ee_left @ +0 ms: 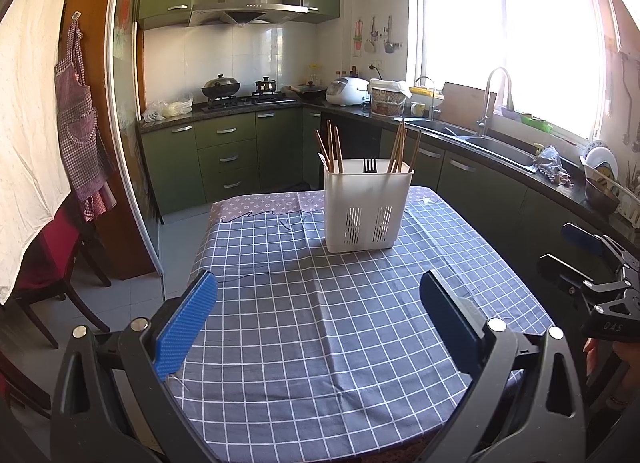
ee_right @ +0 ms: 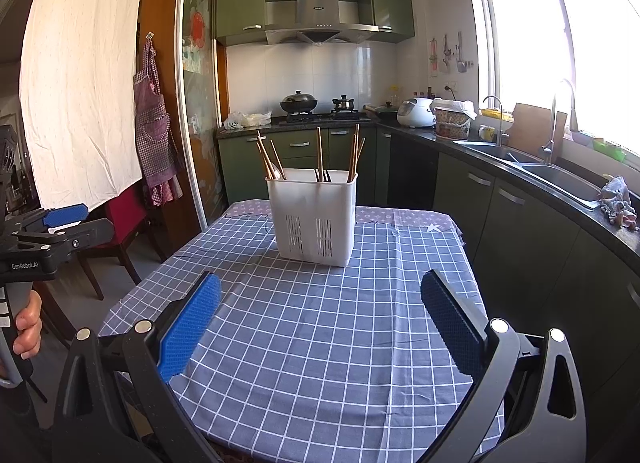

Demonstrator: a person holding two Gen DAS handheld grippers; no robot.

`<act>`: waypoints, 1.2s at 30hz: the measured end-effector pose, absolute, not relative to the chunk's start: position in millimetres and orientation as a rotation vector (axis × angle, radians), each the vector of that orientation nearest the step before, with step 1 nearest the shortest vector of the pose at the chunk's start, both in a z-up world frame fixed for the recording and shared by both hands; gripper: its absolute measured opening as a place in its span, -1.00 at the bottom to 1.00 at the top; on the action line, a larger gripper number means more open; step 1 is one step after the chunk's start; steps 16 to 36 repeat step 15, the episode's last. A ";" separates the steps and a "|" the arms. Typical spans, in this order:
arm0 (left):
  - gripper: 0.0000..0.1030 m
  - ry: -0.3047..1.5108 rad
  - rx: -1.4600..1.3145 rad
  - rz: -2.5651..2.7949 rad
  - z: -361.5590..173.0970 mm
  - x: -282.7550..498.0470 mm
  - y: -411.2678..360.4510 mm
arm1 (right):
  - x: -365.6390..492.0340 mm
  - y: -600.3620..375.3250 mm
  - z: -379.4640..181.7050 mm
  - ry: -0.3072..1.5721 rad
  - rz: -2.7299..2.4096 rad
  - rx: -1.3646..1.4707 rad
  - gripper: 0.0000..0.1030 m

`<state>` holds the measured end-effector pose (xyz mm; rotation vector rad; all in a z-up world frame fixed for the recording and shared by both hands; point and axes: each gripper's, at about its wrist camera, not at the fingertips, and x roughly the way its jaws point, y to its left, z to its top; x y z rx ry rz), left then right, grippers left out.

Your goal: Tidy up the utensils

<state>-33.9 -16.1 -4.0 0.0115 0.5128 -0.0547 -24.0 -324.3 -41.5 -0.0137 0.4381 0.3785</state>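
Observation:
A white slotted utensil holder stands upright on the far half of the table; it also shows in the right wrist view. Several wooden chopsticks and a black fork stand in it; chopsticks show in the right wrist view too. My left gripper is open and empty above the table's near half. My right gripper is open and empty, also short of the holder. Each gripper appears at the edge of the other's view, the right one and the left one.
The table has a blue checked cloth, also seen in the right wrist view. A red chair stands to the left. Green cabinets, a stove and a sink counter lie behind and to the right.

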 end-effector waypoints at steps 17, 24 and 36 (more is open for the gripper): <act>0.87 0.551 0.023 -0.011 -15.3 -18.9 -12.5 | -12.3 -326.7 -45.6 0.461 0.378 -0.009 0.91; 0.87 0.551 0.023 -0.011 -15.3 -18.9 -12.5 | -12.3 -326.7 -45.6 0.461 0.378 -0.009 0.91; 0.87 0.551 0.023 -0.011 -15.3 -18.9 -12.5 | -12.3 -326.7 -45.6 0.461 0.378 -0.009 0.91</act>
